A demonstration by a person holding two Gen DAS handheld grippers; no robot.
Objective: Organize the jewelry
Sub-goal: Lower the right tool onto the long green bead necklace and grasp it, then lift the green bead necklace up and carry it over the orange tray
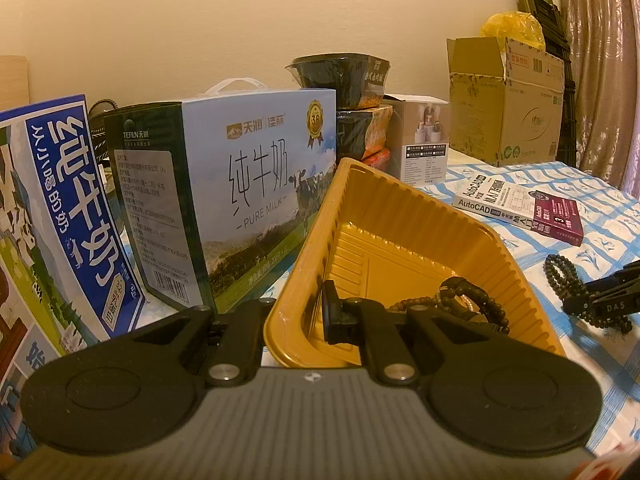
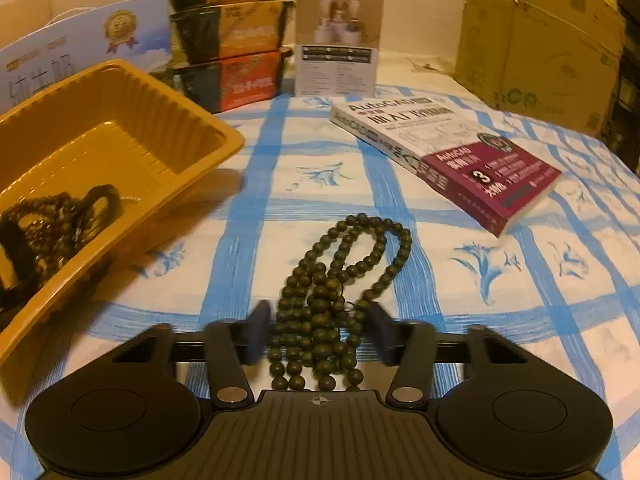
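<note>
Left gripper (image 1: 320, 316) pinches the yellow tray (image 1: 400, 216) wall at six o'clock — right gripper (image 2: 320, 334) half-open, straddling the green bead string (image 2: 340, 276).

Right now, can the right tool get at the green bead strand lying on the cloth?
Probably yes: the bead strand lies loose between the right tool's fingers, nothing over it, and the yellow tray sits off to one side.

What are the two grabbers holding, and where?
The left gripper pinches the yellow tray by its near rim. The right gripper straddles the bead string; grip unclear.
</note>
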